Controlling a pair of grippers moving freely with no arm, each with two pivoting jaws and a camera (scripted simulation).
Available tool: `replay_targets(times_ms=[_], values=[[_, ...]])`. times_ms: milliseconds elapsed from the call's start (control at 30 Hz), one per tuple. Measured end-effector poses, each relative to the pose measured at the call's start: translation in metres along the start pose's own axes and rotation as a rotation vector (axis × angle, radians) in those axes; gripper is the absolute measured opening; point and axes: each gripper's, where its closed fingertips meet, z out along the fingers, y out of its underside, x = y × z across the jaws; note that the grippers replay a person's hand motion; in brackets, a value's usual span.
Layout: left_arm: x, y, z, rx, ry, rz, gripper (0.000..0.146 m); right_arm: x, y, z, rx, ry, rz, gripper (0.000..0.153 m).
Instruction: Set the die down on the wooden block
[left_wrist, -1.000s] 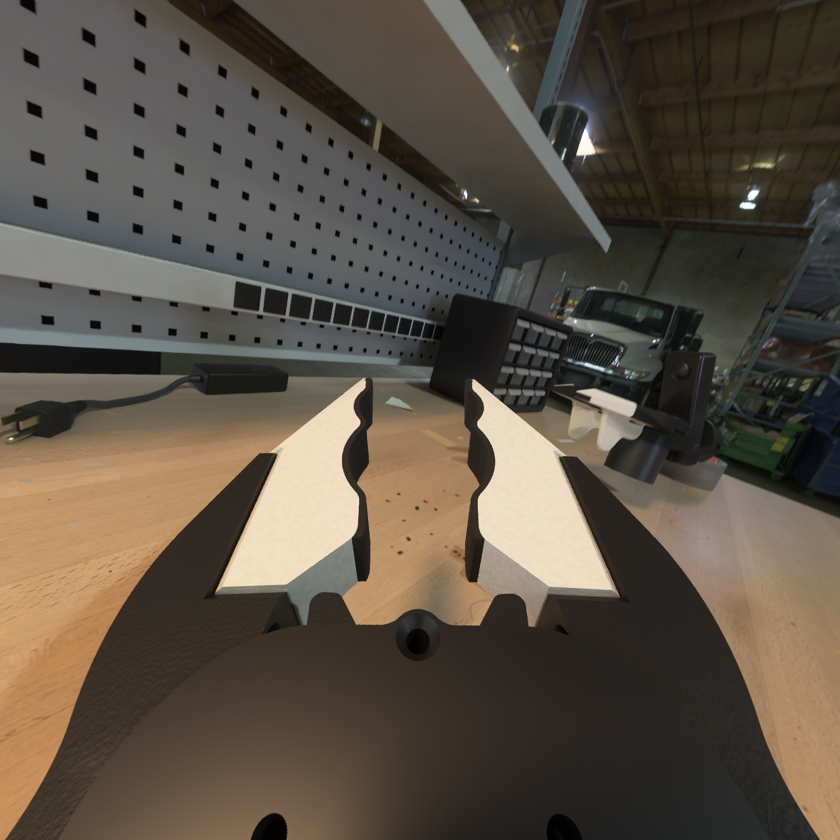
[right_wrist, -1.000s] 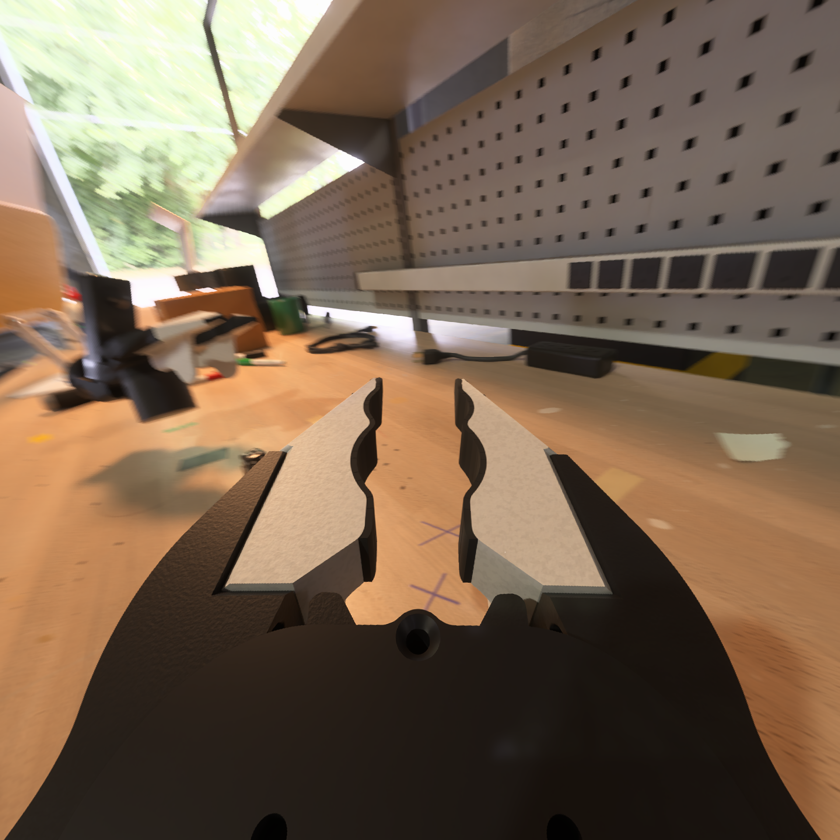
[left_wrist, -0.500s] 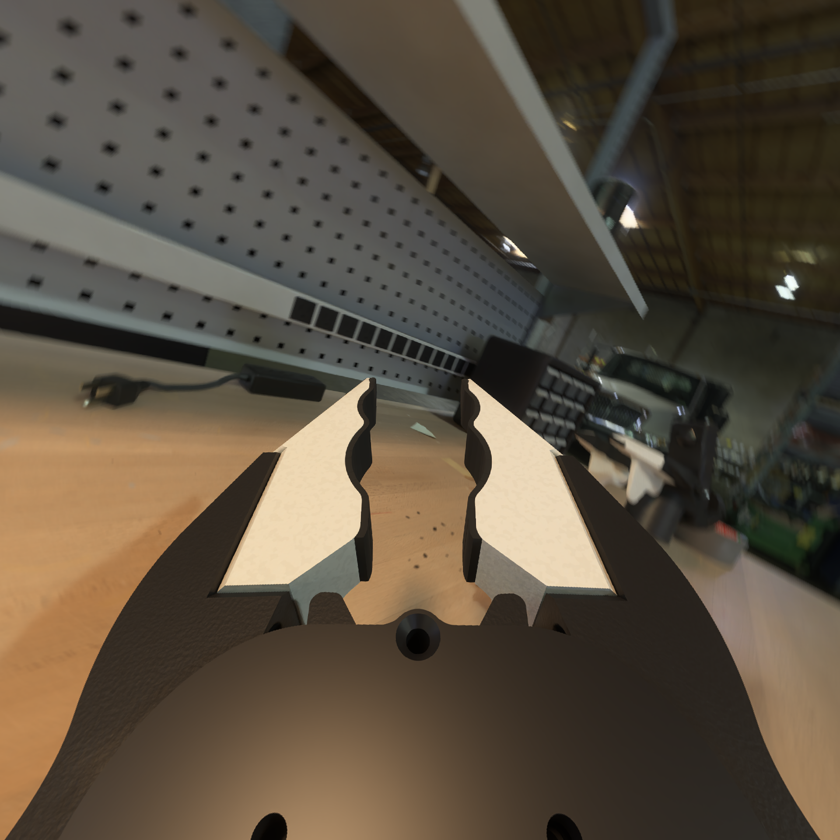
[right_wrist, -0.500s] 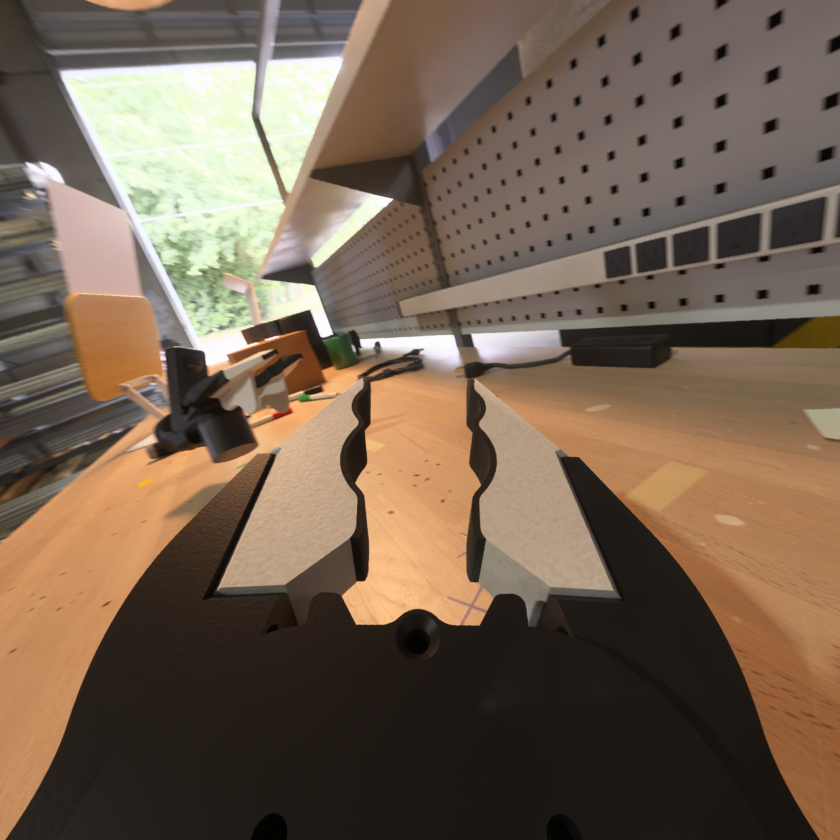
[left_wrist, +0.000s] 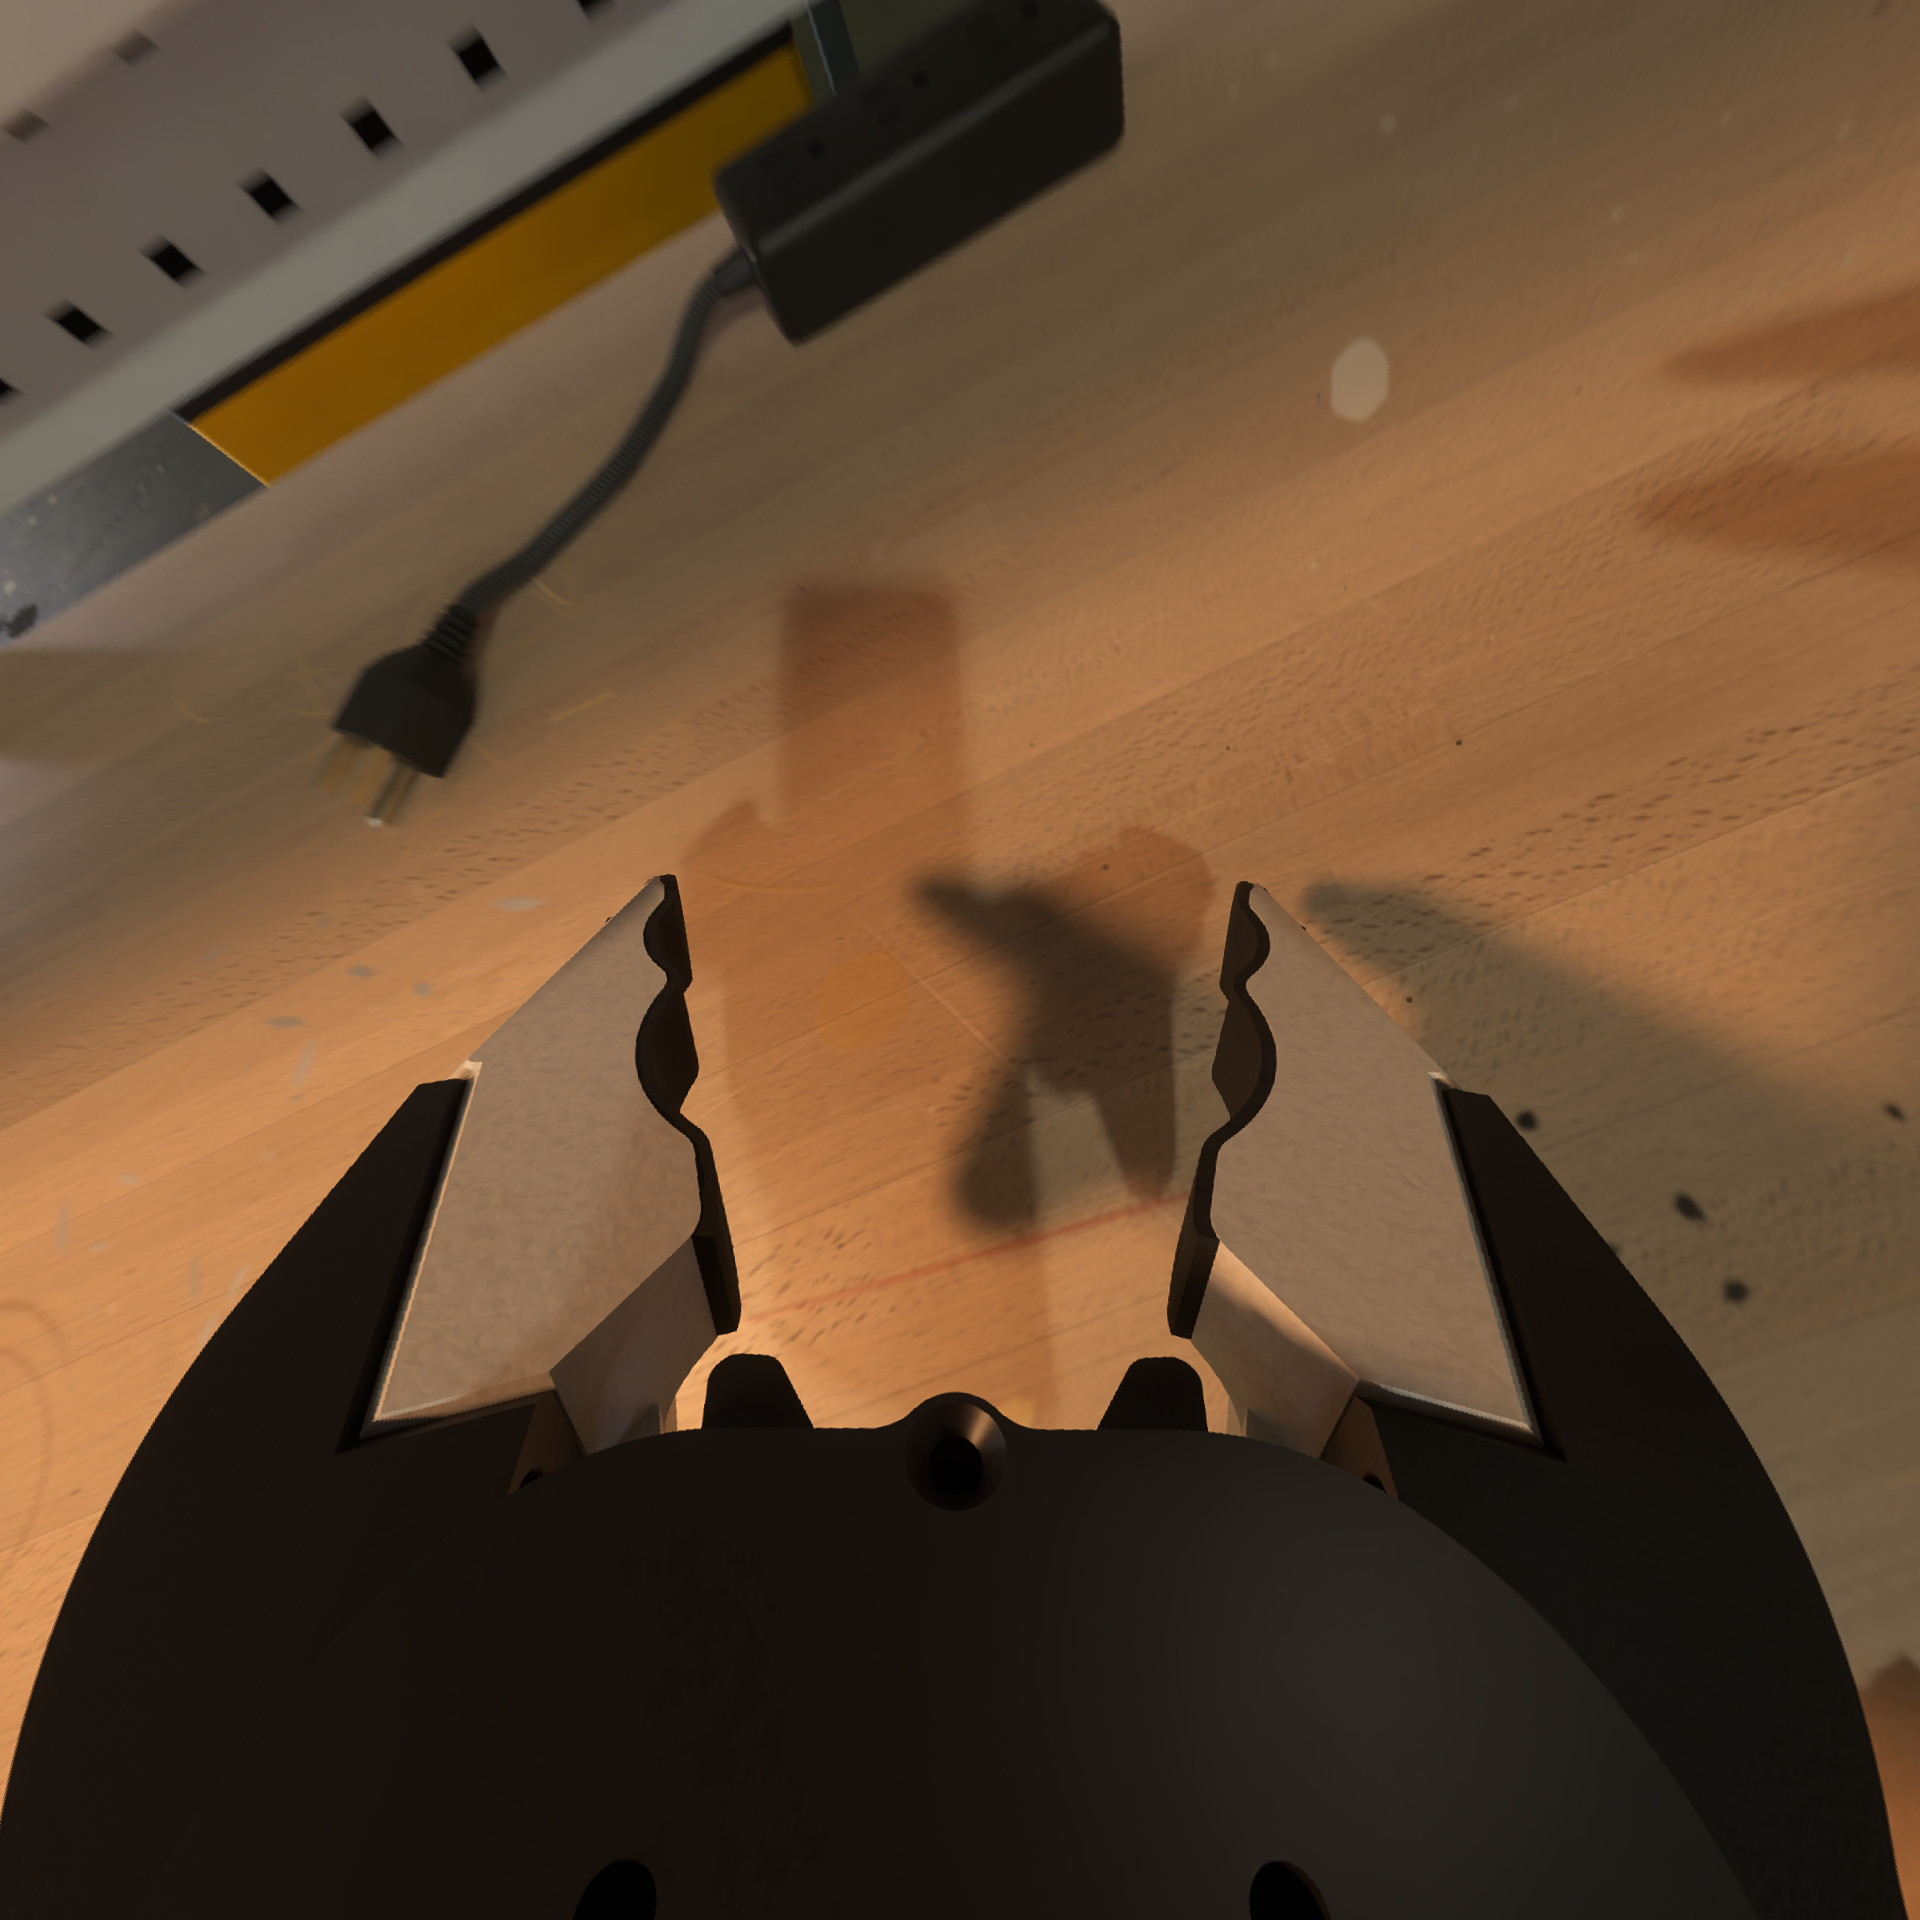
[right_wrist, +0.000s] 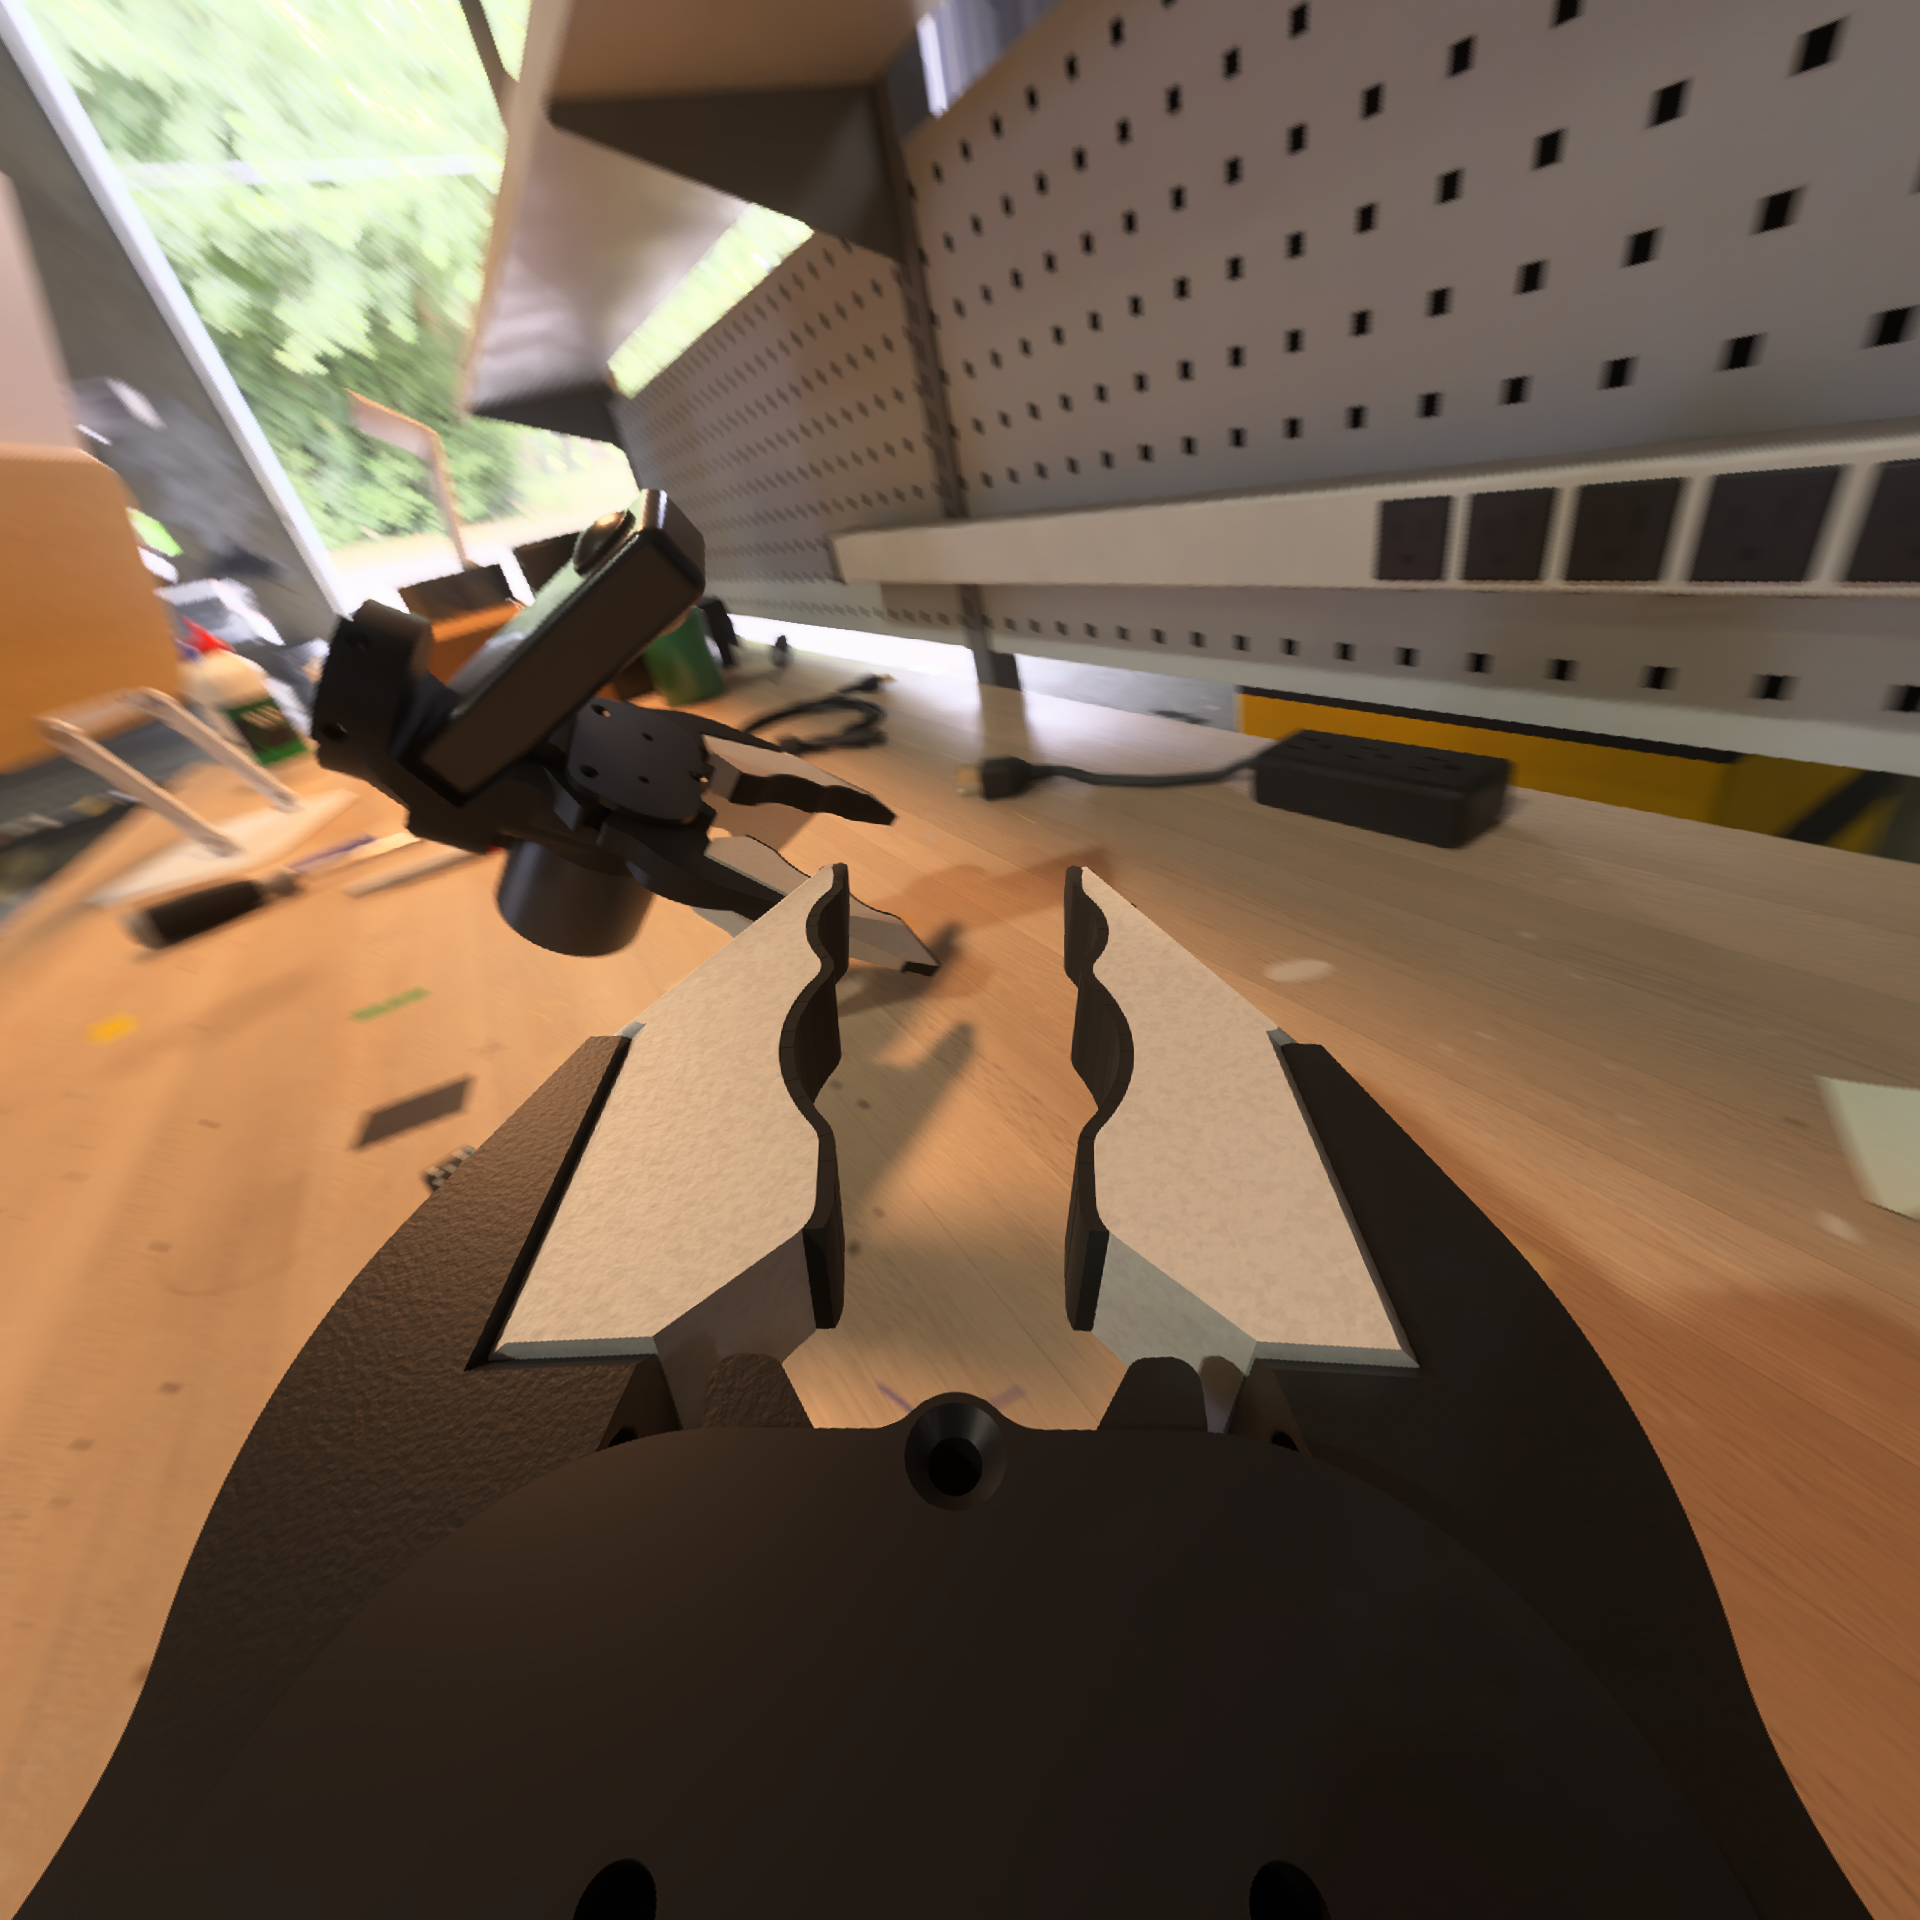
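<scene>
I am now tilting my left hand-held gripper (left_wrist: 956, 894) down at the table (left_wrist: 1351, 665), fingers spreading wider than before, empty; only it is seeing the plug (left_wrist: 400, 712). My right hand-held gripper (right_wrist: 956, 883) is also spread, watching the pegboard (right_wrist: 1351, 260). I cannot see the die or block.

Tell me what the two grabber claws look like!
Both look alike. The left gripper has a rounded, matte black body with a small round hole in the middle. Its two fingers are pale beige plates with wavy black rubbery inner edges, tapering to points. The right gripper matches, with a pebbly black shell. No cables or markings show on them.
</scene>
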Motion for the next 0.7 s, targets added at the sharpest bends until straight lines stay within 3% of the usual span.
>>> replay_targets(times_ms=[100,200,333,567,700], values=[[0.014,0.010,0.014,-0.040,0.059,-0.026,0.098,0.007,0.002,-0.012,-0.004,0.086,-0.070,0.036],[0.013,0.017,0.014,-0.054,0.108,-0.081,0.079,0.001,-0.001,-0.014,0.042,0.038,-0.033,0.035],[0.012,0.021,0.014,-0.073,0.190,-0.177,0.058,0.001,0.010,-0.008,-0.028,0.019,0.012,0.037],[0.009,0.021,0.016,-0.072,0.198,-0.189,0.005,0.004,0.011,-0.006,-0.031,0.016,0.036,0.037],[0.009,0.021,0.014,-0.066,0.248,-0.248,0.002,0.004,0.012,-0.006,-0.031,0.014,0.040,0.037]])
